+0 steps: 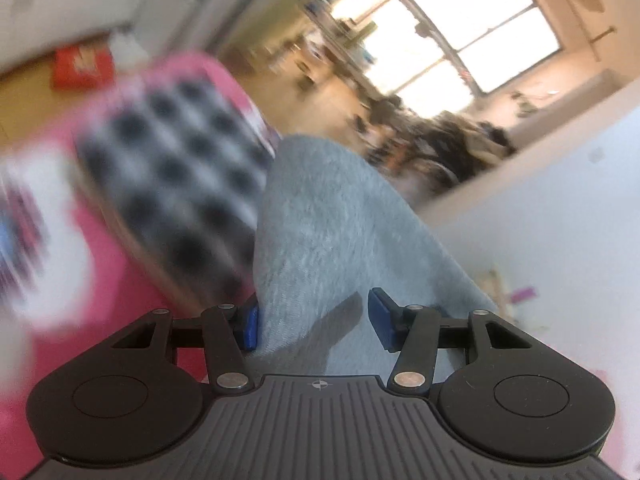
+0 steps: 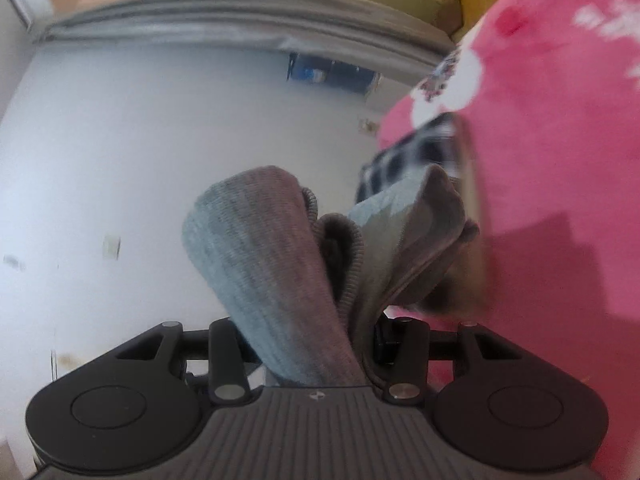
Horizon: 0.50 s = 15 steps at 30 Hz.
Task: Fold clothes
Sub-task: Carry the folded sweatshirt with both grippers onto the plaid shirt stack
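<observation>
Through the left wrist camera, my left gripper [image 1: 312, 320] has its blue-tipped fingers [image 1: 249, 326] spread wide, with the soft grey knitted garment [image 1: 320, 220] running up between them; I see no pinch on it, so I judge it only rests there. Left of that grey cloth lies a blurred black-and-white checked piece [image 1: 172, 168] on a pink printed sheet [image 1: 120, 272]; behind the cloth are a bright window [image 1: 460, 32] and a white wall [image 1: 540, 200]. Through the right wrist camera, my right gripper [image 2: 316, 344] seems to be clamped on the grey garment [image 2: 260, 248], which rises bunched from between the fingers, its ribbed hem curling open; the tips themselves are buried in cloth. I read this grip as holding the fabric lifted off the pink sheet [image 2: 560, 160] to its right, beside the checked piece [image 2: 412, 152].
</observation>
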### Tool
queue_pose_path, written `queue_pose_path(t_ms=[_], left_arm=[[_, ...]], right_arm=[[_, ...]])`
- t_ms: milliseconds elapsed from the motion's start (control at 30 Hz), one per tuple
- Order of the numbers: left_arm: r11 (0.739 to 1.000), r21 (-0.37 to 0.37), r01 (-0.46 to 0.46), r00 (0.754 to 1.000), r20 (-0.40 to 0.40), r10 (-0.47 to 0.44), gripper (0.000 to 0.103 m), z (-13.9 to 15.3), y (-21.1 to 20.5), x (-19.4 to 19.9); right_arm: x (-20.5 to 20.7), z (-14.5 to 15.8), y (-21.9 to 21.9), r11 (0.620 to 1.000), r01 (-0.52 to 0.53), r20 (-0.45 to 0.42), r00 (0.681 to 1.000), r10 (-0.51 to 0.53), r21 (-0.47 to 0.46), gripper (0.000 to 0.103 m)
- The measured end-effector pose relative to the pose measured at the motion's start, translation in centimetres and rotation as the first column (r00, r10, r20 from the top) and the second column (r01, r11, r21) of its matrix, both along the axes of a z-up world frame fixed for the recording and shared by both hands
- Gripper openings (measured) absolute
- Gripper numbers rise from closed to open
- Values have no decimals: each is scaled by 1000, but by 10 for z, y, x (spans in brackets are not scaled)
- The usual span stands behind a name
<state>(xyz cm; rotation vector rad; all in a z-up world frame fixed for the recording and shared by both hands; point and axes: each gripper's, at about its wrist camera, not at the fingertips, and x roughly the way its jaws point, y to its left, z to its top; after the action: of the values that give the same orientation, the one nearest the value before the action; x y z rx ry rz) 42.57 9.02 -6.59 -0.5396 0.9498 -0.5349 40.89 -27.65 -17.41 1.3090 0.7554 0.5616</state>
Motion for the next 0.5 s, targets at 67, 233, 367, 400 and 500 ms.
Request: queue_pose_path(t_ms=[67, 233, 367, 400, 500], left_arm=[[998, 58, -32, 999, 11, 32, 52, 18, 16, 43], [979, 147, -139, 987, 102, 125, 66, 33, 30, 133], [928, 222, -298, 953, 129, 275, 78, -6, 46, 145], [919, 227, -321, 945, 132, 298, 77, -14, 53, 141], [901, 227, -370, 927, 155, 342, 77, -33, 73, 126]], right_arm=[[28, 3, 29, 998, 32, -6, 999, -32, 52, 50], [77, -14, 66, 989, 139, -70, 988, -136, 42, 50], [117, -70, 81, 983, 168, -177, 968, -179, -76, 71], [120, -88, 79, 977, 177, -210, 957, -198, -115, 66], [108, -116, 63, 968, 245, -216, 949, -229, 48, 73]])
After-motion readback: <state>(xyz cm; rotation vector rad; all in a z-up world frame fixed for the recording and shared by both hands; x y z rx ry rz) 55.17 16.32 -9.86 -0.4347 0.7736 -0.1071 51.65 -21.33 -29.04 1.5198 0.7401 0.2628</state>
